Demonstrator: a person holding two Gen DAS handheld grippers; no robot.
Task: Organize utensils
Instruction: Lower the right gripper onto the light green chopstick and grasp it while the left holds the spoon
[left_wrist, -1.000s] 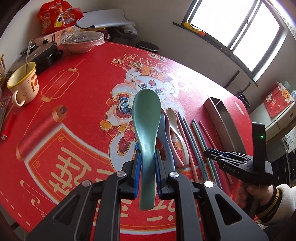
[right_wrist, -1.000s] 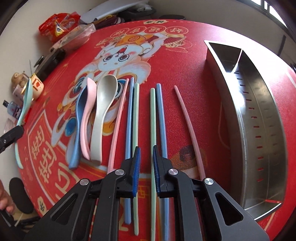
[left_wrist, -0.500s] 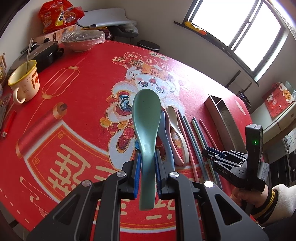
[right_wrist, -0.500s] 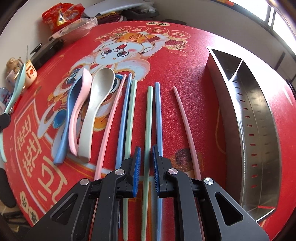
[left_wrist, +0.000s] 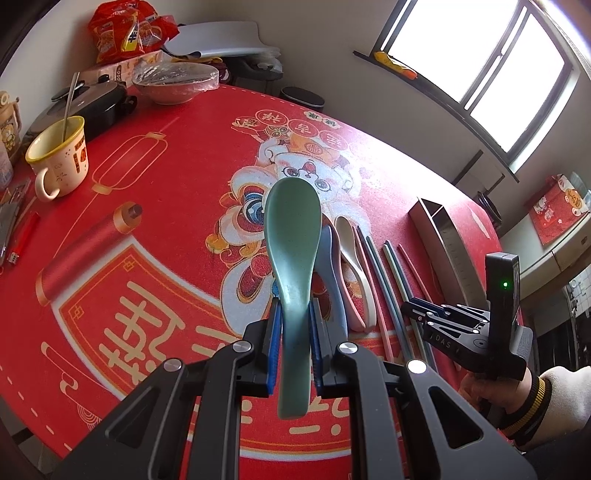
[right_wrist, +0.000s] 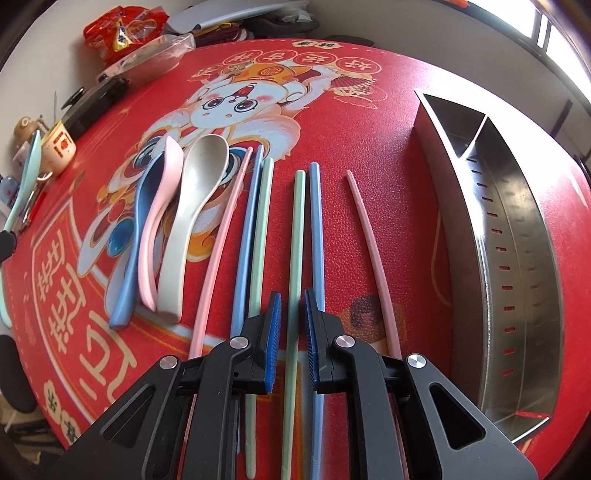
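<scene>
Left tongs (left_wrist: 293, 343) clamped on green spoon (left_wrist: 293, 236), right tongs (right_wrist: 290, 343) nearly closed, empty, chopstick ends (right_wrist: 295, 424) cut off below.

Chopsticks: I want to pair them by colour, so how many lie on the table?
6, side by side right of the spoons: pink, blue, green, green, blue, pink. None seem hidden.

Black hand-held gripper (left_wrist: 293, 332), blue ribbed pads (left_wrist: 274, 343), silver screws, cream sleeve (left_wrist: 565, 398) with black-and-yellow striped cuff
</scene>
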